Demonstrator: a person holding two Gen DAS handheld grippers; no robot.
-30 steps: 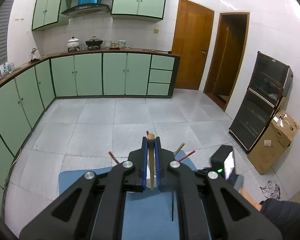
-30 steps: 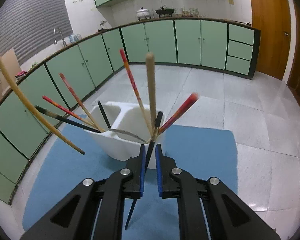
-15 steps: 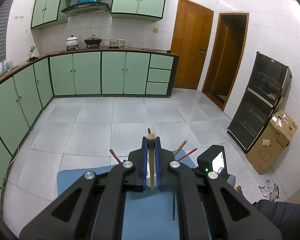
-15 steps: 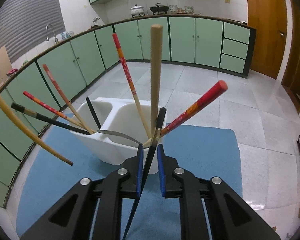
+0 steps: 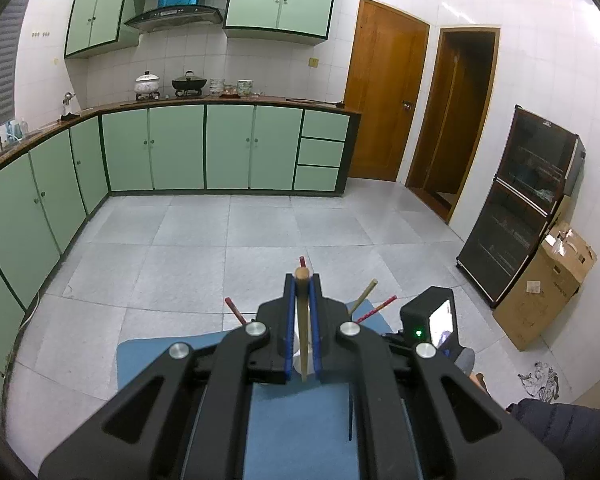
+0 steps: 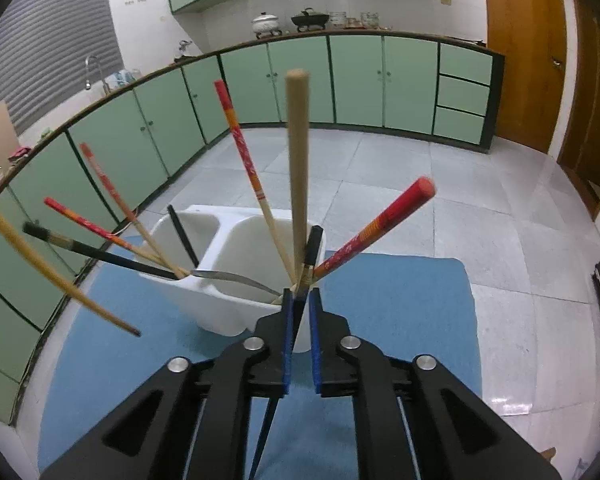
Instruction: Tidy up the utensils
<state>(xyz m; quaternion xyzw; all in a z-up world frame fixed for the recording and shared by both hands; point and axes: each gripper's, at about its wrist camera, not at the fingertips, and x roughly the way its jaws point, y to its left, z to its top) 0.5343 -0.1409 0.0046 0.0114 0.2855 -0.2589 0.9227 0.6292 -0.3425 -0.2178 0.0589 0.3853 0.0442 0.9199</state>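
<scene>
Both jaws are clamped on chopsticks: left on a wooden chopstick (image 5: 302,320), right on a black chopstick (image 6: 300,312) at the white holder (image 6: 220,304) rim.

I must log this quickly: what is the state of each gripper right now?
Left gripper: shut on a tan wooden chopstick.
Right gripper: shut on a black chopstick.

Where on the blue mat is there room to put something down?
The blue mat is bare to the right of the white holder, out to its right edge by the floor tiles. Its near left corner also looks bare. The holder is crowded: chopsticks fan out of both compartments, and a tan chopstick hangs over the left side.
</scene>
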